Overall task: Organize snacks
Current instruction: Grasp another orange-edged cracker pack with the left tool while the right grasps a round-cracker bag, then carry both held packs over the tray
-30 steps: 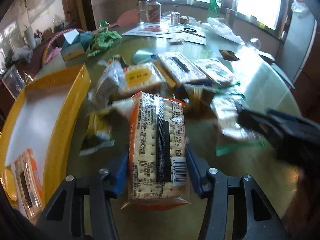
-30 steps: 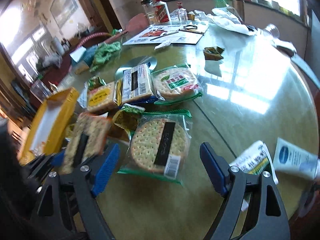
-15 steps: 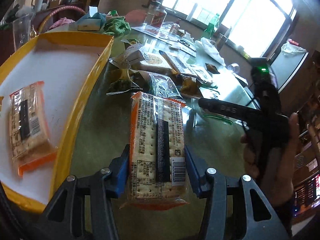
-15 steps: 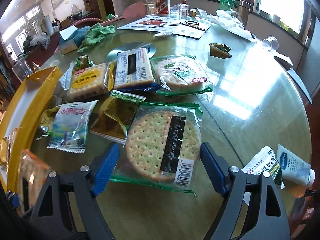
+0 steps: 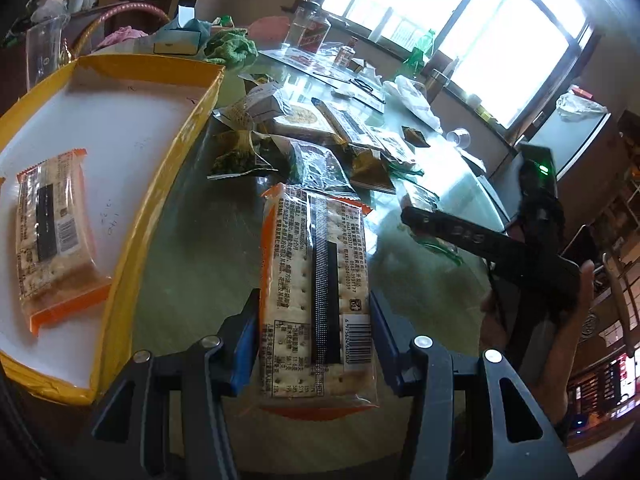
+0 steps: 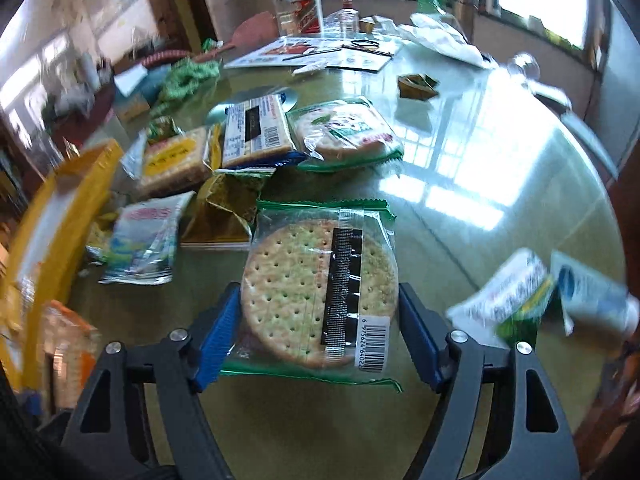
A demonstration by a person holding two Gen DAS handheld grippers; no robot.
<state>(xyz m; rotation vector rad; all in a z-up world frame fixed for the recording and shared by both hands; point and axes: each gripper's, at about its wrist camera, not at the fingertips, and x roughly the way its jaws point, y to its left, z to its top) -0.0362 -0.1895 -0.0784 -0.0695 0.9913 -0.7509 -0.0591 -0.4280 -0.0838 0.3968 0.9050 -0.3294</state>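
A person's left gripper (image 5: 314, 330) clamps an orange-edged pack of square soda crackers (image 5: 316, 300) by its long sides, both blue pads pressed to the wrapper, the pack held above a glass-topped round table (image 5: 192, 264). At nine o'clock from the pack sits a yellow-rimmed tray (image 5: 156, 184) with a white floor, and a matching orange cracker pack (image 5: 50, 236) lies flat inside it near the lower left corner. At twelve o'clock a heap of loose snack packets (image 5: 312, 140) crowds the table's middle. At three o'clock the right gripper (image 5: 424, 220) reaches in, a hand (image 5: 568, 320) wrapped around its handle.

Seen from the right wrist, the right gripper (image 6: 320, 328) straddles a green-edged pack of round crackers (image 6: 320, 292) lying flat on the table (image 6: 460, 184); its jaws have just been closing, and the blue pads stand right at the pack's two sides, though whether they press on it cannot be told. At eleven o'clock lie a blue-and-white packet (image 6: 144, 240), a yellow-labelled cracker pack (image 6: 176, 160) and a blue-edged one (image 6: 258, 132); at twelve, a second green pack (image 6: 344, 136). At nine o'clock the tray's yellow wall (image 6: 72, 196) shows, blurred
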